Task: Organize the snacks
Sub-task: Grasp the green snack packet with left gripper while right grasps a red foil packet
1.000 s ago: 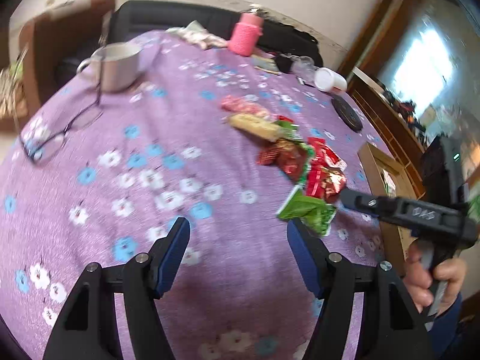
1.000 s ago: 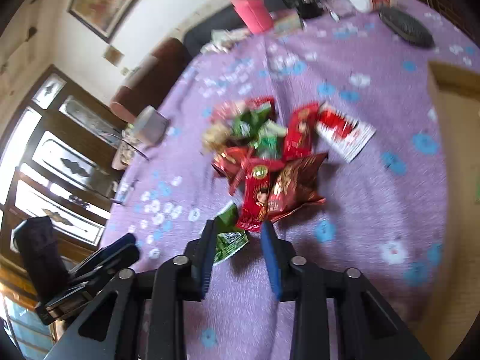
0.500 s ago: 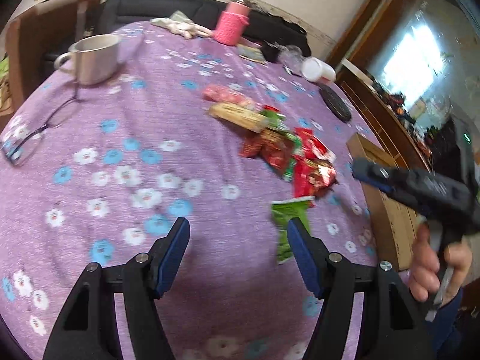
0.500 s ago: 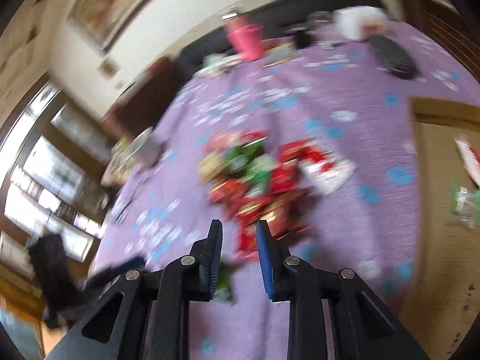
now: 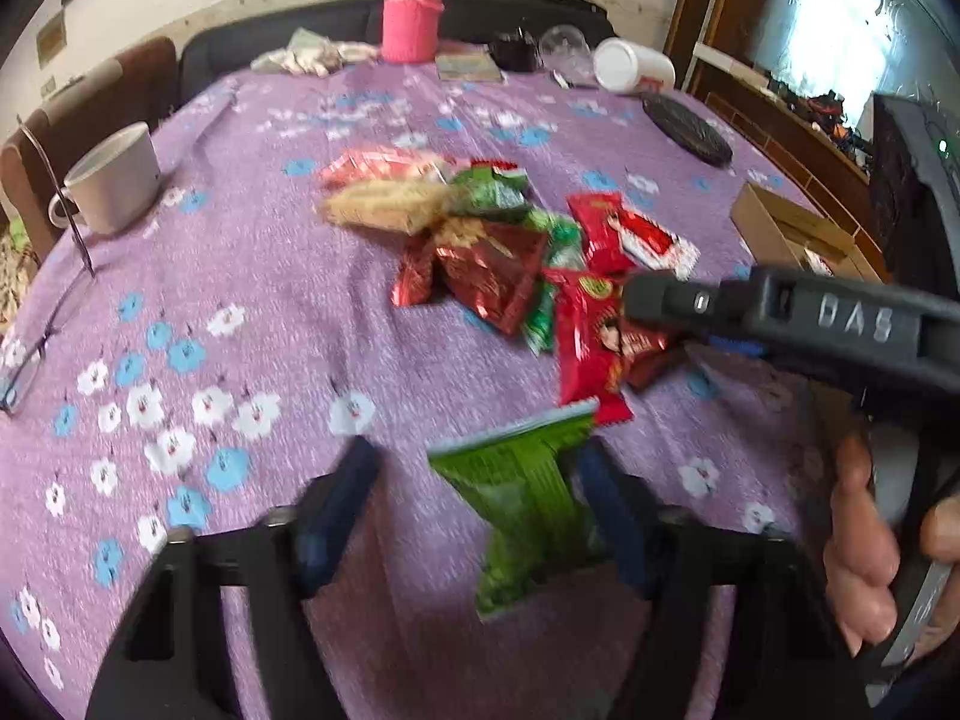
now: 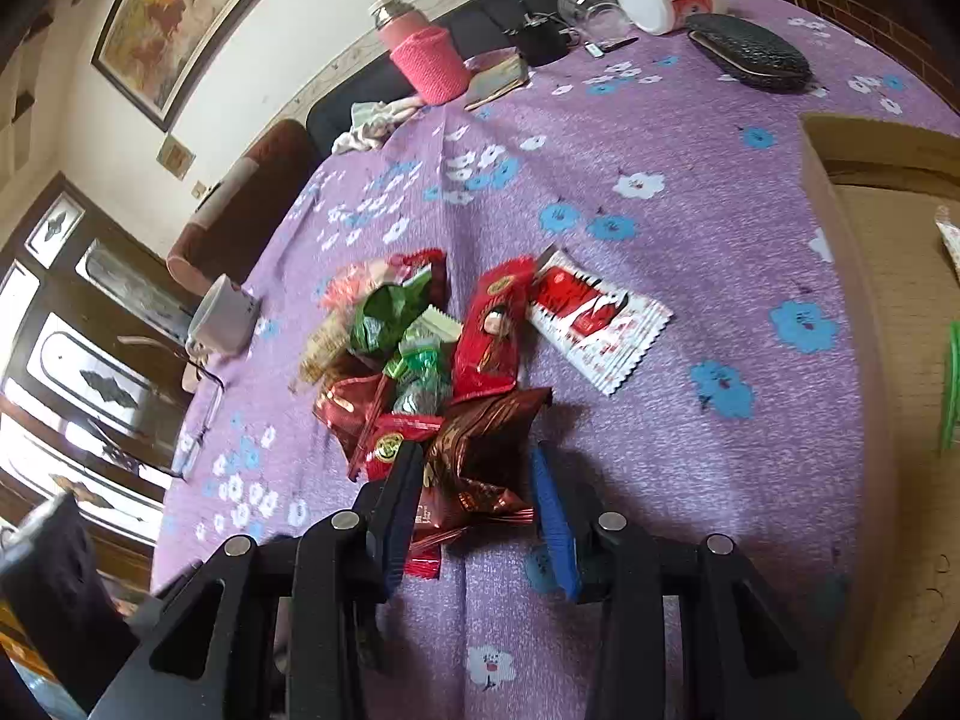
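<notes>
Dropped green packet (image 5: 522, 498) now lies between open left tongs (image 5: 480, 498).

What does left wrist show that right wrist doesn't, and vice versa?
Left wrist only: a green packet lying between the open left gripper fingers, the eyeglasses, and the hand holding the right gripper from the side.
Right wrist only: the right gripper, open and straddling a dark red packet, plus the framed painting.
Both: the snack pile, mug, pink bottle, white jar, black case and cardboard box.
</notes>
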A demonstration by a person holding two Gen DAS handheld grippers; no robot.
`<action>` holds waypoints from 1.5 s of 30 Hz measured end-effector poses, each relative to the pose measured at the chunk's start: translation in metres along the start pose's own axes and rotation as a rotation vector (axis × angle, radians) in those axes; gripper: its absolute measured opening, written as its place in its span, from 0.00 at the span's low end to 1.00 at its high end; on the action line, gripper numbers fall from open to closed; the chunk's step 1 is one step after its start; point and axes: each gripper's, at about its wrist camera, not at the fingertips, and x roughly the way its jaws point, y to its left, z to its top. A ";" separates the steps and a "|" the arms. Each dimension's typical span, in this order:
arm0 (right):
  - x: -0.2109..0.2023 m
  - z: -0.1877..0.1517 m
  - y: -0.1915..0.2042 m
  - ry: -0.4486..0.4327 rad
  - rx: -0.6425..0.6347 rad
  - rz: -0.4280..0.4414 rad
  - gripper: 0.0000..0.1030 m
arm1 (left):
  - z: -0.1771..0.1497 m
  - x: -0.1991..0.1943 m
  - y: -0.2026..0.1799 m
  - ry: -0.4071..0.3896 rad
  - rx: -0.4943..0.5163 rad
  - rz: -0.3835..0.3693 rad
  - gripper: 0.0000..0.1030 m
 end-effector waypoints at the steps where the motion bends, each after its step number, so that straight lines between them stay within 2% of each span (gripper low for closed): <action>1: 0.001 -0.002 0.002 0.001 -0.015 0.011 0.40 | 0.000 -0.001 0.002 -0.011 0.003 0.008 0.42; 2: 0.000 -0.004 0.004 0.001 -0.039 0.011 0.35 | 0.001 -0.001 0.005 -0.015 -0.005 0.000 0.42; 3: -0.001 -0.005 0.007 -0.004 -0.060 0.010 0.24 | 0.001 -0.002 0.011 -0.022 -0.027 -0.039 0.42; 7: -0.013 -0.008 0.015 -0.071 -0.121 -0.008 0.23 | 0.001 -0.005 0.031 -0.049 -0.124 -0.185 0.42; 10: -0.027 -0.009 0.021 -0.154 -0.157 -0.033 0.22 | 0.001 -0.005 0.043 -0.070 -0.194 -0.217 0.41; 14: -0.037 -0.006 0.019 -0.207 -0.147 -0.021 0.22 | 0.003 -0.008 0.045 -0.100 -0.224 -0.209 0.42; 18: -0.039 -0.006 0.018 -0.209 -0.146 -0.002 0.19 | 0.004 -0.010 0.046 -0.115 -0.222 -0.200 0.42; 23: -0.020 -0.011 0.023 -0.080 -0.160 -0.042 0.19 | 0.005 -0.006 0.046 -0.099 -0.220 -0.203 0.42; 25: -0.021 -0.013 0.026 -0.087 -0.175 -0.099 0.20 | 0.006 -0.005 0.045 -0.092 -0.214 -0.201 0.42; 26: -0.024 -0.013 0.027 -0.104 -0.183 -0.127 0.27 | 0.006 -0.004 0.045 -0.090 -0.213 -0.196 0.42; 27: -0.026 -0.014 0.027 -0.117 -0.181 -0.156 0.39 | 0.006 -0.004 0.045 -0.091 -0.213 -0.197 0.42; 29: -0.027 -0.015 0.025 -0.116 -0.166 -0.176 0.48 | 0.006 -0.004 0.044 -0.095 -0.213 -0.196 0.42; 31: -0.027 -0.017 0.024 -0.110 -0.164 -0.196 0.48 | 0.006 -0.004 0.043 -0.099 -0.208 -0.195 0.42; 33: -0.023 -0.019 0.024 -0.077 -0.173 -0.171 0.49 | 0.006 -0.005 0.042 -0.102 -0.207 -0.194 0.42; 37: -0.008 -0.024 0.026 -0.005 -0.186 -0.168 0.49 | 0.006 -0.004 0.043 -0.100 -0.207 -0.196 0.42; 38: -0.008 -0.026 0.028 -0.014 -0.202 -0.179 0.46 | 0.006 -0.004 0.042 -0.103 -0.205 -0.196 0.42; 39: -0.007 -0.028 0.030 -0.014 -0.225 -0.202 0.36 | 0.006 -0.005 0.042 -0.106 -0.202 -0.196 0.42; 40: -0.006 -0.029 0.032 -0.013 -0.242 -0.218 0.33 | 0.006 -0.005 0.042 -0.107 -0.199 -0.197 0.42; 45: -0.009 -0.032 0.040 -0.018 -0.302 -0.242 0.31 | 0.005 -0.004 0.045 -0.099 -0.214 -0.202 0.42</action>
